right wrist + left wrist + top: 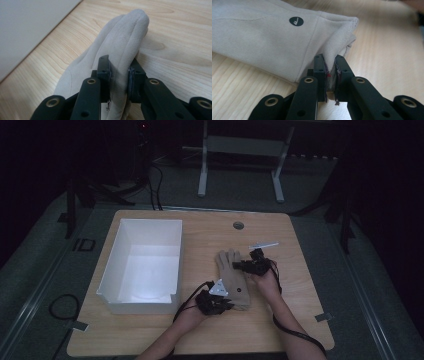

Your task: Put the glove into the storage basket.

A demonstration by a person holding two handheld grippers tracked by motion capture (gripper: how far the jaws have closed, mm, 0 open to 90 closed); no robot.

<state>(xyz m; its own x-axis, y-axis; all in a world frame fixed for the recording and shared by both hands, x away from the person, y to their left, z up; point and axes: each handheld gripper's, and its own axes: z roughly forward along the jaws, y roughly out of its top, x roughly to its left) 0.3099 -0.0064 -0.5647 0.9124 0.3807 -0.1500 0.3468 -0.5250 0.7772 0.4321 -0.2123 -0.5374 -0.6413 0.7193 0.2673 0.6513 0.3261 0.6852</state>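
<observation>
A beige suede glove (pixel 233 276) lies flat on the wooden table (pixel 300 310), fingers pointing away from me, right of a white box. My left gripper (pixel 216 301) is shut on the glove's cuff corner; in the left gripper view the cuff (pixel 287 40), with its small round dark logo (pixel 296 21), runs between the black jaws of that gripper (pixel 330 72). At the glove's right side my right gripper (pixel 246 266) pinches one glove finger (pixel 125 37); its jaws clamp the fabric in the right gripper view (pixel 119 75).
An open, empty white box (pixel 142 265) stands on the left half of the table; its wall (pixel 27 27) shows in the right gripper view. A round grommet hole (pixel 238 225) sits near the far edge. Bare wood lies right of the glove.
</observation>
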